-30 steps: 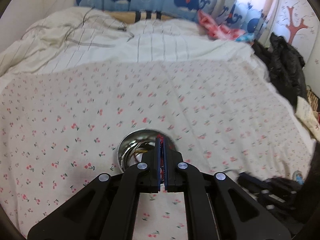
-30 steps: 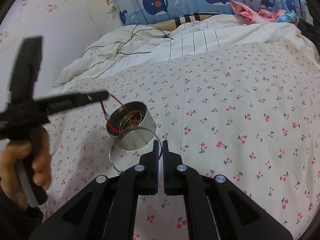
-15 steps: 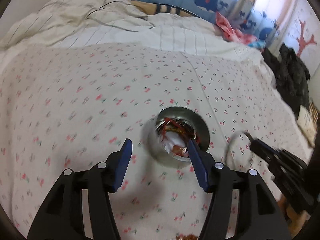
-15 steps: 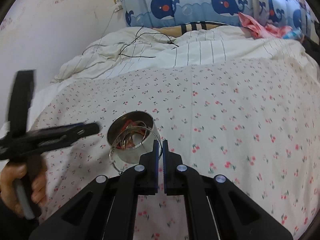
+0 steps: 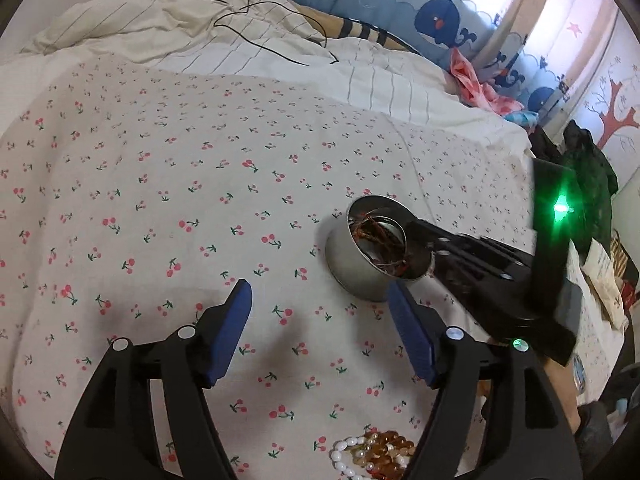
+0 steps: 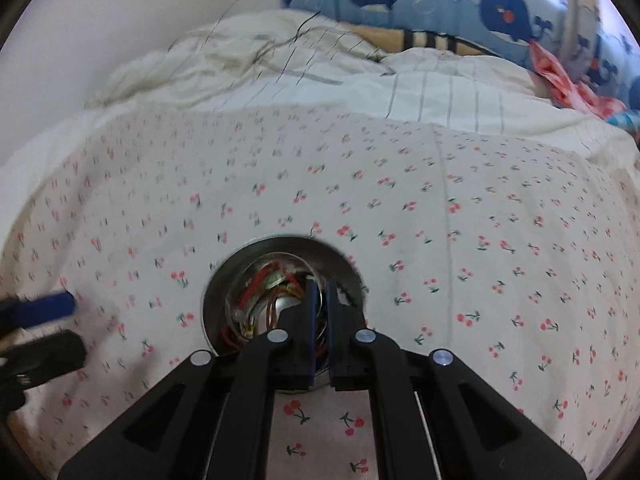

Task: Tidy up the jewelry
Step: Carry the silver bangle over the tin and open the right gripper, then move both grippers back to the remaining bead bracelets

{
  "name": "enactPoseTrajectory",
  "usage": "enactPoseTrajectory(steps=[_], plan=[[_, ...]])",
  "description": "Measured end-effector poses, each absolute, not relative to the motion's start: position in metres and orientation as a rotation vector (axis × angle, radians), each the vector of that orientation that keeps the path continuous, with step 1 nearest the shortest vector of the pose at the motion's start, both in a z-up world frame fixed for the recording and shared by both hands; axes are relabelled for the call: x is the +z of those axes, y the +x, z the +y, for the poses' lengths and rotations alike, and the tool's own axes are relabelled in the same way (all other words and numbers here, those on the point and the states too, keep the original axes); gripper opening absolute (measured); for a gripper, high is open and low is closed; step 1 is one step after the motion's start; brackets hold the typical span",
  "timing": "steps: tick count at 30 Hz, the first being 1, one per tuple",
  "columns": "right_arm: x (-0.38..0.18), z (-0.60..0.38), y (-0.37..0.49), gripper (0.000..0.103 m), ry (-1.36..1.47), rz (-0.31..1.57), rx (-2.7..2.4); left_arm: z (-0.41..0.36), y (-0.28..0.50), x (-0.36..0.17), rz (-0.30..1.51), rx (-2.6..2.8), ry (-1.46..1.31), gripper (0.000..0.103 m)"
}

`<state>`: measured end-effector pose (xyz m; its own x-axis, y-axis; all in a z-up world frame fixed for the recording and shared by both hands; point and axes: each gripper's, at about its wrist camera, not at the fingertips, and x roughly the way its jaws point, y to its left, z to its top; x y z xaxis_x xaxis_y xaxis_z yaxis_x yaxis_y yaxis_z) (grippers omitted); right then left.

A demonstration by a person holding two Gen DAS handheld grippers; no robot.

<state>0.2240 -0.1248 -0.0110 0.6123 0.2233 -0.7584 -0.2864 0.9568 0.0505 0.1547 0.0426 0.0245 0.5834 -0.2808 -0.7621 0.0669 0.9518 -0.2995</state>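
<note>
Right gripper (image 6: 319,292) over tin (image 5: 352,276) mouth; open sheet (image 5: 180,184) leftward.

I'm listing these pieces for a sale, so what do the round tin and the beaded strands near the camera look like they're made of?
The tin looks like polished metal, likely steel: silvery and mirror-like, with reflections on its wall. The beaded strands at the left view's bottom edge: glossy white beads that could be pearl or imitation, and translucent amber-brown ones, maybe glass, resin or stone. I can't tell which.

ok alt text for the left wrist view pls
The open left tool hovers over a cherry-print bedsheet, just short of a metal tin holding tangled jewelry. The right tool reaches into the tin from the right, and a beaded bracelet pile lies at the bottom edge.
</note>
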Motion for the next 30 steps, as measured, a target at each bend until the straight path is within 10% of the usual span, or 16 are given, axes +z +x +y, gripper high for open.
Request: enactPoseTrajectory(steps=[3,30], plan=[[0.007,-0.130,0.204,0.064,-0.087,0.731,0.247,0.045,0.145,0.024,0.925,-0.195,-0.234,0.070],[-0.009,-0.170,0.086,0.076,0.006,0.960,0.439,0.060,0.134,-0.004,1.032,-0.165,-0.261,0.079]])
